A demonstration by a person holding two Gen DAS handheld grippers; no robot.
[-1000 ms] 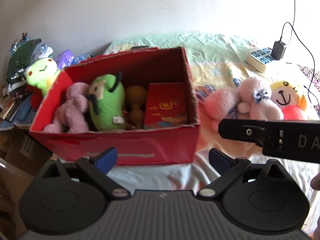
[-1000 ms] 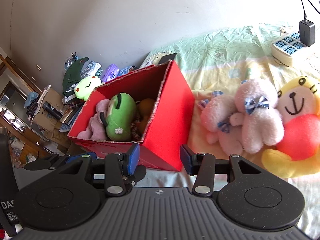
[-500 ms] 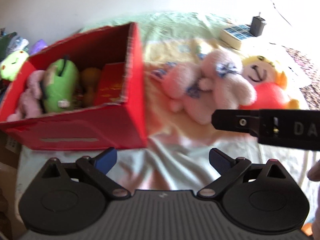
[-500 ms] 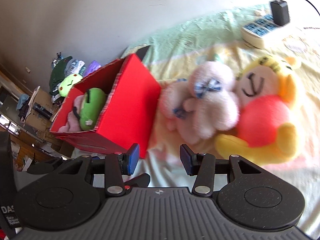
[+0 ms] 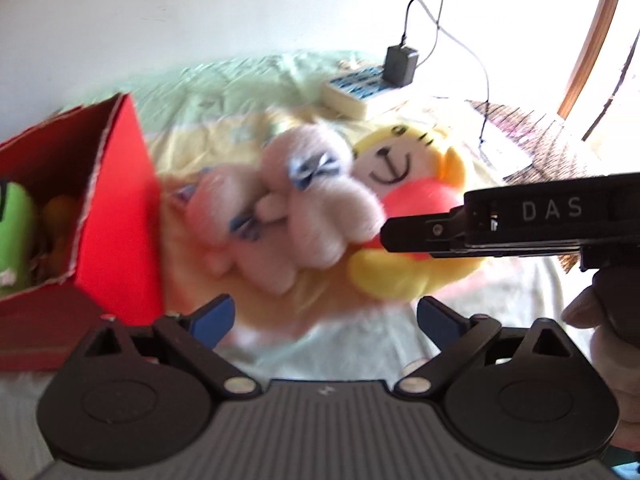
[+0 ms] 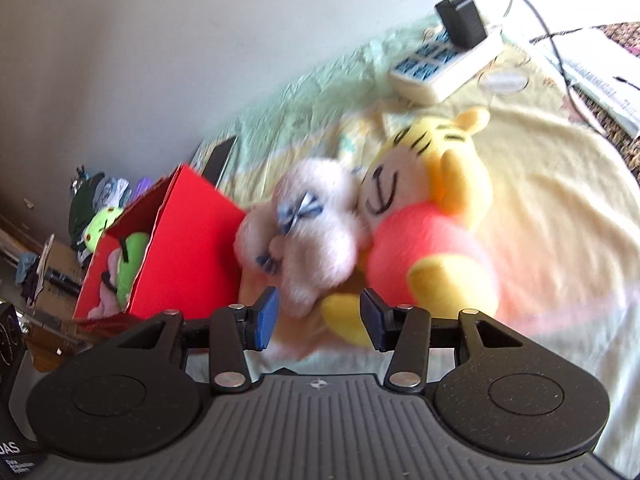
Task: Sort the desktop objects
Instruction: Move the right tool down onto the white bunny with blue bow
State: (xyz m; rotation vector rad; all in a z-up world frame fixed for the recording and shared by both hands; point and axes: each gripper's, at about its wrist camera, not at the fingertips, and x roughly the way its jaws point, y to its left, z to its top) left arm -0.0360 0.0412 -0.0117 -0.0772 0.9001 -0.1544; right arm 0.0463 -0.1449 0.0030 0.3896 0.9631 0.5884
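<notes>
Left wrist view: an open red cardboard box [image 5: 116, 216] stands at the left side of the desk, and inside it a green plush toy [image 5: 16, 236] lies beside an orange-brown object too blurred to name. The desk is covered by a crumpled pale green and yellow cloth [image 5: 224, 80] and backs onto a plain white wall. Near the far edge lies a white power strip [image 5: 356, 88] with a black adapter [image 5: 400, 64] plugged into it. Right of the box, towards the middle of the desk, a fluffy pink plush toy with blue bows [image 5: 304, 204] leans against a yellow plush tiger in a red shirt [image 5: 416, 208]. The left gripper [image 5: 324, 316] hangs above the cloth in front of them, its blue fingers spread wide with nothing between them. The right gripper's black body crosses from the right, partly covering the tiger.

Right wrist view: the red box [image 6: 188, 256] stands at the left with the green toy [image 6: 132, 264] inside. The pink toy [image 6: 316, 236] presses against the box's side wall and the tiger [image 6: 432, 236]. The right gripper [image 6: 320, 320] is about half open just in front of both, its fingers [image 6: 266, 320] gripping nothing. The power strip [image 6: 444, 68] lies at the far edge.
</notes>
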